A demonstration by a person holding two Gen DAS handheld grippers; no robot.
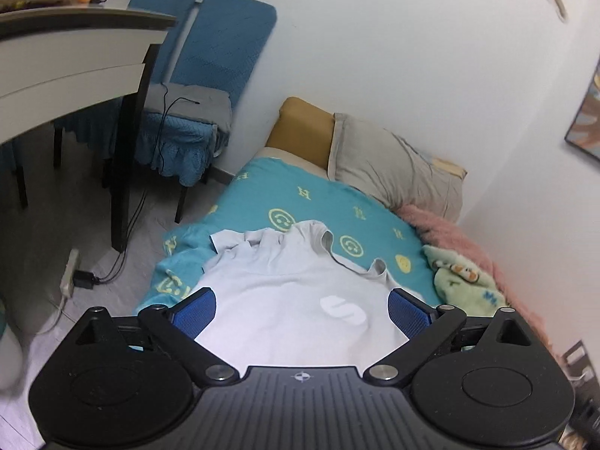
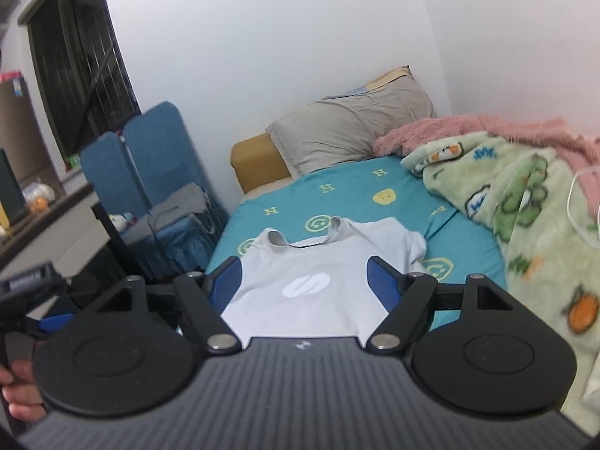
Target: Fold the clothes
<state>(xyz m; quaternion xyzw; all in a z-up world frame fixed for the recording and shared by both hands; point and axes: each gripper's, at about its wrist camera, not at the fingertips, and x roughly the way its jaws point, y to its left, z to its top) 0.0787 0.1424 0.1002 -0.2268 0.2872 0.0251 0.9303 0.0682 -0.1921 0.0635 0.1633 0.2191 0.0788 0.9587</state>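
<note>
Left gripper (image 1: 302, 302): jaws are standing wide apart, released; nothing is sitting between the blue pads (image 1: 195, 309) and they are touching nothing.
Right gripper (image 2: 303, 281): jaws are standing wide apart, released; the gap is framing the shirt from above and the pads are gripping no cloth.
Shirt (image 1: 285, 300): a pale T-shirt with a white logo is lying flat on the bed, in the lower centre of both views, collar pointing toward the pillow; one sleeve is lying crumpled at the left in the left wrist view.
Bed sheet (image 1: 311, 195): teal with yellow smiley faces, lying under the shirt and filling the middle of the frame.
Pillow (image 2: 352, 127): grey, leaning against the white wall at the head of the bed, with a tan cushion (image 2: 257, 161) just beside it.
Blankets: a green printed blanket (image 2: 525, 206) and a pink fleece (image 2: 487, 127) are lying bunched along the right side of the bed, near the shirt but apart from it.
Chairs (image 1: 210, 56): blue-covered, standing in the upper left of the frame beside a table (image 1: 75, 45).
Floor: a power strip (image 1: 69, 273) with cables is lying at the lower left.
Cut off: the shirt's lower hem is hiding behind both gripper bodies.
Hand (image 2: 20, 393): only part is showing at the lower left edge of the right wrist view, blurred.
</note>
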